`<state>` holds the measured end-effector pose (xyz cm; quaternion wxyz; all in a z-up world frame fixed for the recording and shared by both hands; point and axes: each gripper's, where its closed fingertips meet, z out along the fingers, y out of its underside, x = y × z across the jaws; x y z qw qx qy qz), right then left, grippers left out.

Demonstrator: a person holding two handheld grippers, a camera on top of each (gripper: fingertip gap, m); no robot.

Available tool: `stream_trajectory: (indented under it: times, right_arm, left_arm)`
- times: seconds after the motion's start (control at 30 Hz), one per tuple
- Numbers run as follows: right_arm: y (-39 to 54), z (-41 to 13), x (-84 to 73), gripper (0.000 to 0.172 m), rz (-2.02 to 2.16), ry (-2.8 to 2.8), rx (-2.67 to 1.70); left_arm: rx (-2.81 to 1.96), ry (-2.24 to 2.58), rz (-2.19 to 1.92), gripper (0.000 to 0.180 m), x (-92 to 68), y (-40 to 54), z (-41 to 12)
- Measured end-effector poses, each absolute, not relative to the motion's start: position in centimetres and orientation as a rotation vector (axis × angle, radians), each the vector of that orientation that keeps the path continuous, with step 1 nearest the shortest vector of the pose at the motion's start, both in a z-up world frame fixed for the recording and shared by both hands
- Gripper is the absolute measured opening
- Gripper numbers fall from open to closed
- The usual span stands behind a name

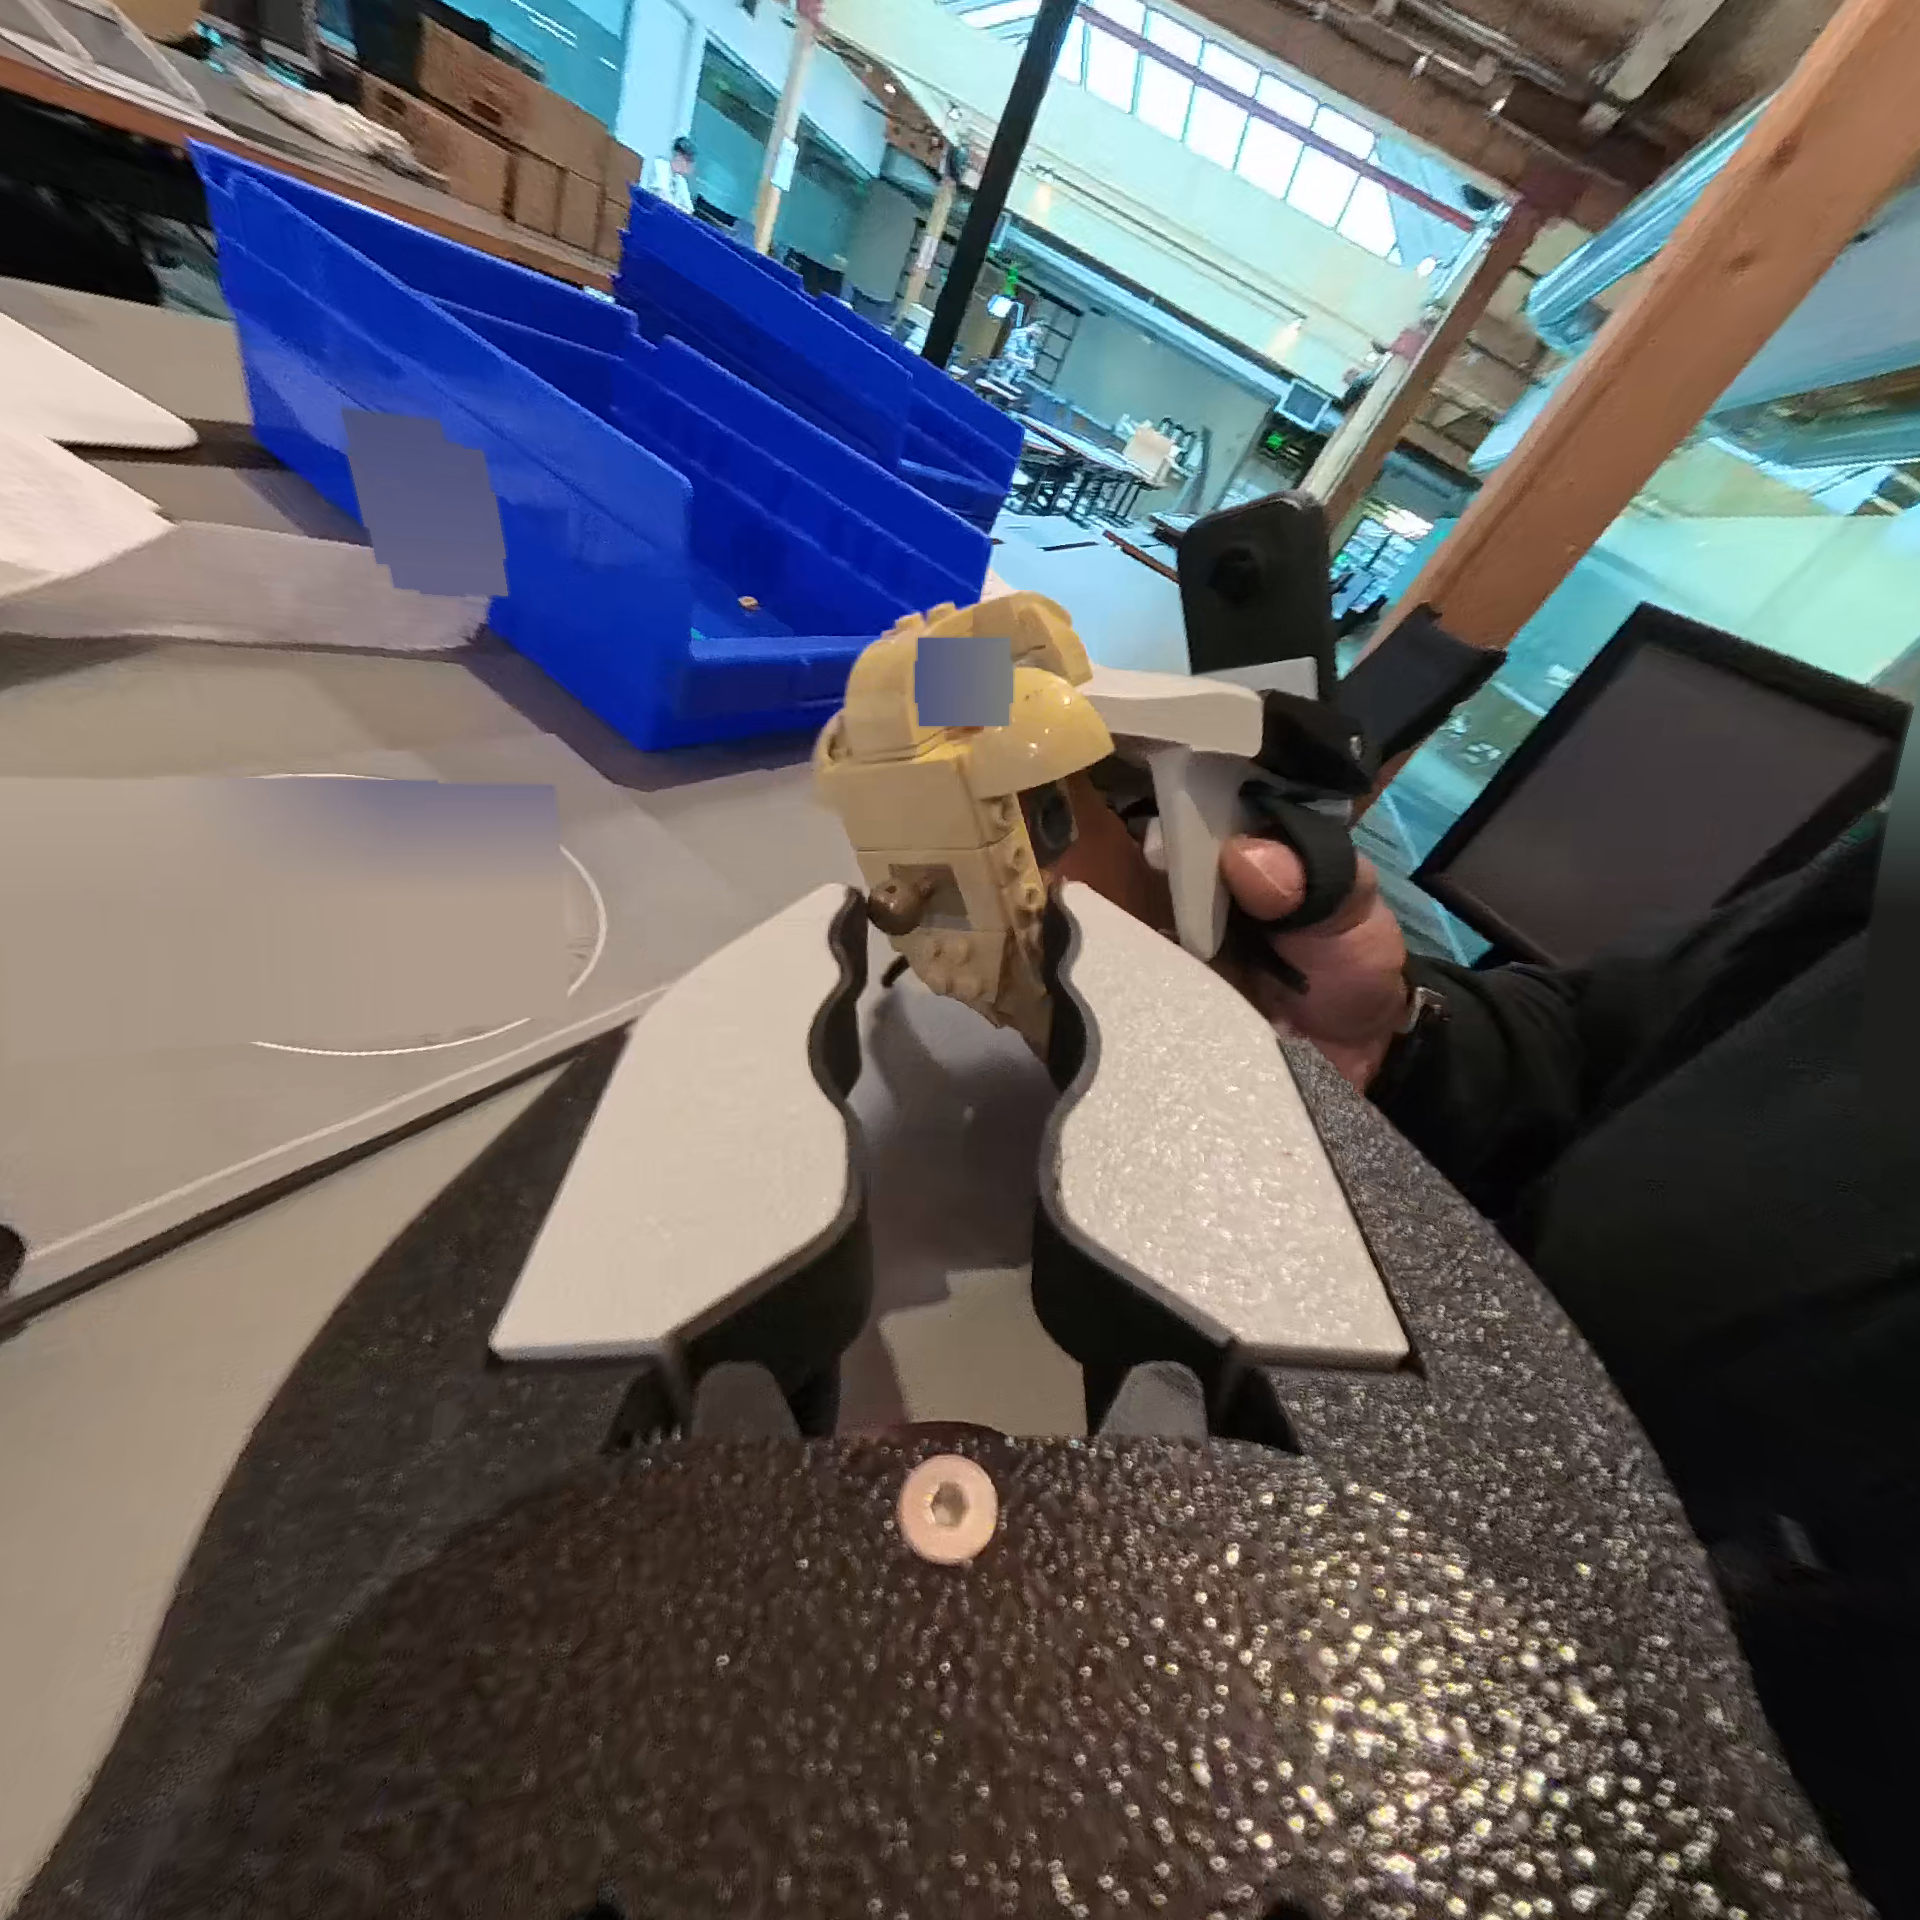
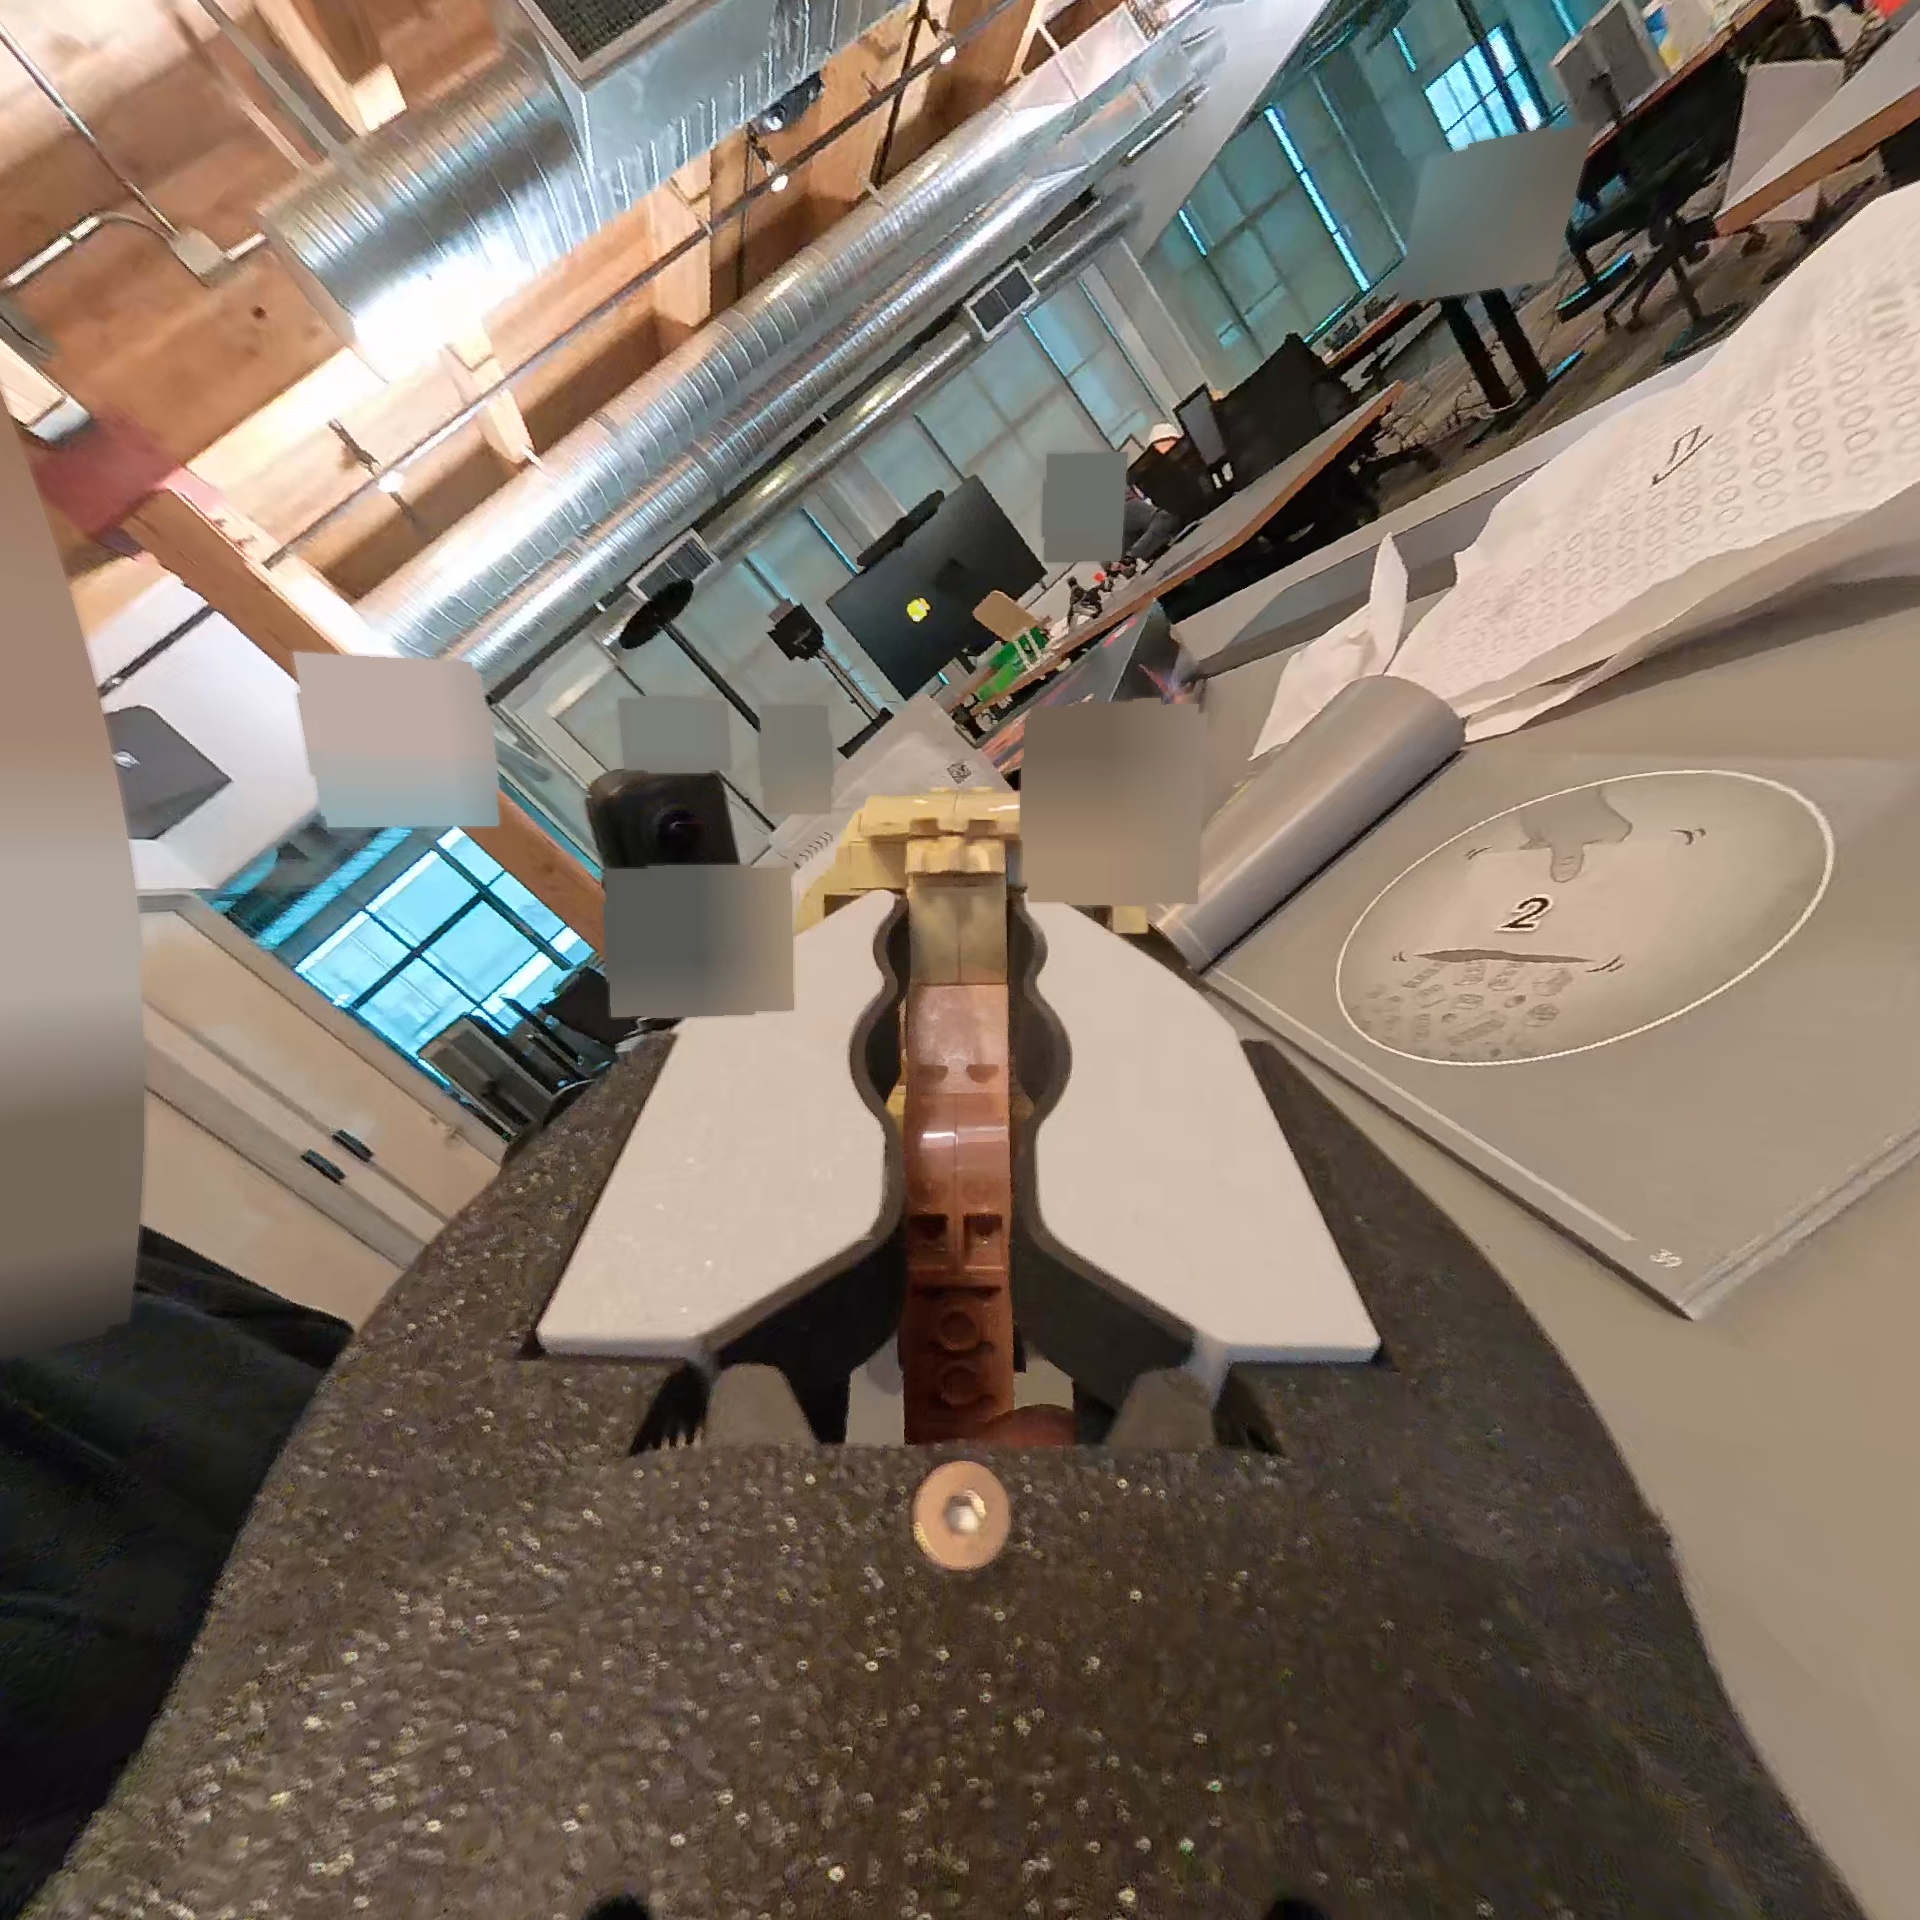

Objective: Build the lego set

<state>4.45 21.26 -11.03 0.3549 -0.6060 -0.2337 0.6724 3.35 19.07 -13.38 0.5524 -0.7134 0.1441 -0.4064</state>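
Note:
A tan and brown brick model (image 1: pixel 935 790) hangs above the grey table. My right gripper (image 2: pixel 954 925) is shut on it: both pads press the narrow brown and tan stem (image 2: pixel 956 1143). In the left wrist view this gripper's white fingers (image 1: pixel 1174 717) reach in from the right behind the model, with a person's hand (image 1: pixel 1330 935) on the handle. My left gripper (image 1: pixel 954 914) is open around the model's lower end. There is a gap at the left pad next to a small brown knob (image 1: pixel 899 906). The right pad sits right against the studded edge.
Blue plastic bins (image 1: pixel 623 468) stand on the table beyond the model. An open grey instruction booklet (image 2: pixel 1558 987) lies flat to the side, with white printed sheets (image 2: pixel 1714 468) behind it. A dark monitor (image 1: pixel 1662 779) and a wooden post (image 1: pixel 1662 312) stand to the right. The tips of both grippers are at nearly the same place.

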Motion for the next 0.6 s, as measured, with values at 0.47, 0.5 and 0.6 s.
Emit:
stream_trajectory:
  times: [0.47,0.5,0.6]
  right_arm:
    - [20.4,-9.1,4.7,0.017,1.906,-0.578,-1.429]
    - [20.3,-9.1,4.6,0.017,1.9,-0.58,-1.43]
    - [20.2,-9.1,4.6,0.017,1.892,-0.599,-1.427]
  left_arm:
    - [-1.582,0.223,-1.436,0.043,4.4,17.9,-11.9]
    - [-1.583,0.217,-1.436,0.043,4.4,17.9,-11.9]
    - [-1.59,0.204,-1.43,0.038,4.3,18.0,-12.0]
